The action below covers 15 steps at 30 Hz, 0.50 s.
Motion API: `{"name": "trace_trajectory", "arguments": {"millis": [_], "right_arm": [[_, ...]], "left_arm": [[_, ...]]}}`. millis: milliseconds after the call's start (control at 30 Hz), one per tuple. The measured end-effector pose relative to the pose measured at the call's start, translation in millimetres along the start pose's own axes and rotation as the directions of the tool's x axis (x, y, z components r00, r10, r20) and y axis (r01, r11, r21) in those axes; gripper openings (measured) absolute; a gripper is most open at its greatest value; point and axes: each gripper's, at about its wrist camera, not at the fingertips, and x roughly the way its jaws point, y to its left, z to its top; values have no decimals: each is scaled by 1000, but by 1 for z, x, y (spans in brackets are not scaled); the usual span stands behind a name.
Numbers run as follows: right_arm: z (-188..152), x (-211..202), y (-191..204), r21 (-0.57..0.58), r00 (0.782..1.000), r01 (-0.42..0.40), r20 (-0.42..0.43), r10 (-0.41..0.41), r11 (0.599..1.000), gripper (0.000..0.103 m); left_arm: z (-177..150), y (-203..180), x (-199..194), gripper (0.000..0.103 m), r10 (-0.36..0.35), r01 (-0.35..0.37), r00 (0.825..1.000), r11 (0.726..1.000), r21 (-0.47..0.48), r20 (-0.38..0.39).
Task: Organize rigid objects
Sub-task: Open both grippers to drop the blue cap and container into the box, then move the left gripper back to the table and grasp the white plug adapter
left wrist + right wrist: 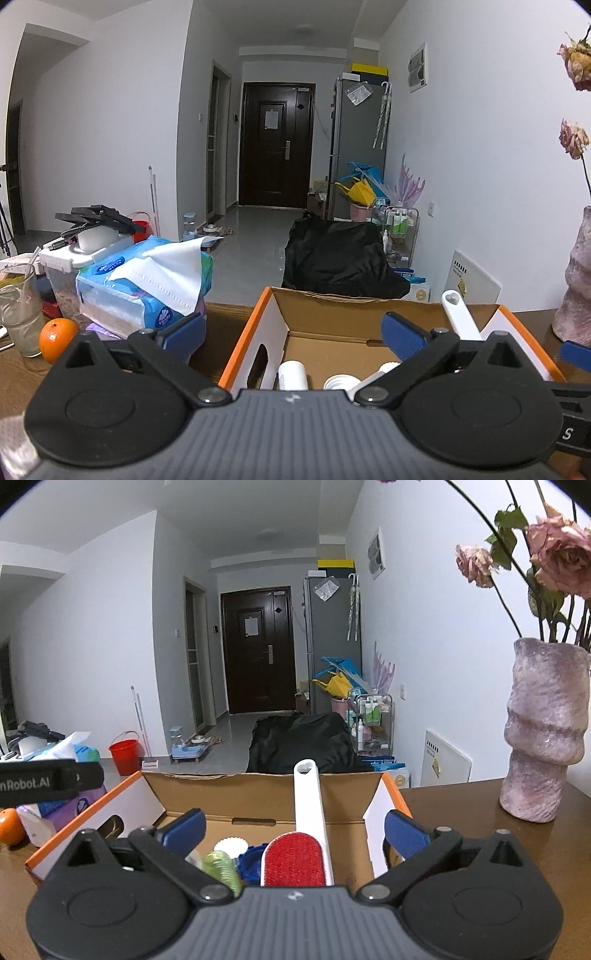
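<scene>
An open cardboard box [243,343] with an orange rim stands on the brown table, just in front of both grippers. In the left wrist view it holds a white bottle [291,374] and a white ridged cap [338,382], and a white brush handle [460,314] leans on its back wall. My left gripper [293,332] is open over the box's left half with nothing between its fingers. In the right wrist view a white lint brush [295,860] with a red pad lies in the box [258,794] beside a green ridged item [221,867]. My right gripper [295,830] is open above it, pads apart from it.
Left of the box are a tissue pack [147,288], an orange [55,339], a glass [20,314] and a plastic container [66,266]. A pink vase [543,731] with dried roses stands to the right. The table's far edge runs behind the box.
</scene>
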Motion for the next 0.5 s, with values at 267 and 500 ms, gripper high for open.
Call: {"name": "trace_trajectory", "arguments": {"millis": [267,500], "right_arm": [[2,-21,-5,-25,1000,-24,16,25,999,103],[-6,-44,-5,-69,999,-45,17,47,997,103]], "left_arm": [[-1,-7,-24,103,-15,15,1000,999,44,0],[-9,-6,-45,103,-42,42,999,998,45,-8]]}}
